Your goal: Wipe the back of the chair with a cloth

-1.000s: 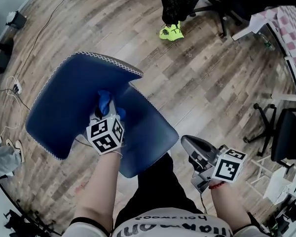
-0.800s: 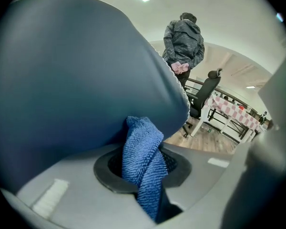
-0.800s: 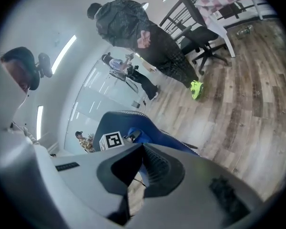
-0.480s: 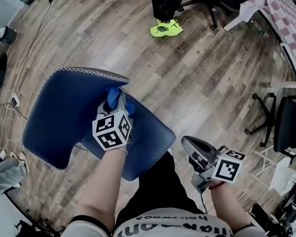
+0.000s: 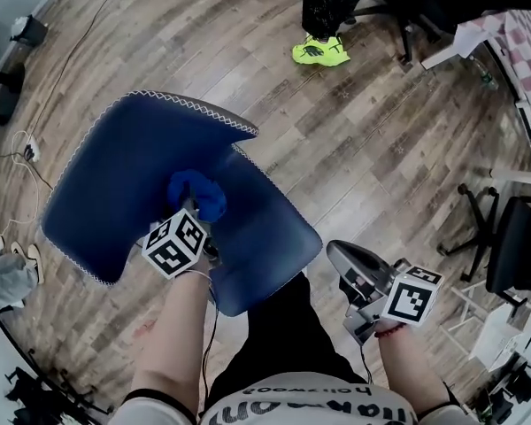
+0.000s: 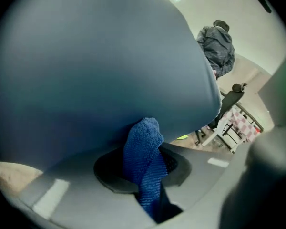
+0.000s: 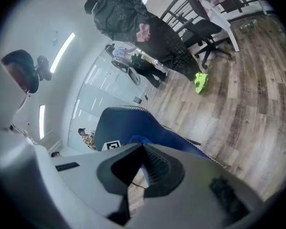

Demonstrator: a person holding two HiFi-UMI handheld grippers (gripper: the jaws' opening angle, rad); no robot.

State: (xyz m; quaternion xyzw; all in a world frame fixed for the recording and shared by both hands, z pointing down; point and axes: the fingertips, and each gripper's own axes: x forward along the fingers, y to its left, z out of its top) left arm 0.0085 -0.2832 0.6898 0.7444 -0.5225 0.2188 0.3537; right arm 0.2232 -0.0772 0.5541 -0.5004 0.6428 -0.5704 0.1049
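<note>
A blue chair [image 5: 115, 184] with white stitched edges stands on the wood floor below me; its backrest [image 6: 86, 66] fills the left gripper view. My left gripper [image 5: 197, 218] is shut on a blue cloth [image 5: 196, 195], and the cloth [image 6: 143, 151] presses against the backrest. The chair [image 7: 128, 128] also shows in the right gripper view. My right gripper [image 5: 338, 259] hangs to the right of the chair, apart from it, jaws closed with nothing between them.
A person with neon-yellow shoes [image 5: 321, 51] stands on the far side. Office chairs [image 5: 504, 237] and a table with a checked cloth [image 5: 522, 51] stand at the right. Cables [image 5: 35, 162] trail over the floor at the left.
My left gripper carried the cloth up toward the backrest's top edge, then came back down and left across the backrest. The right gripper has stayed still.
</note>
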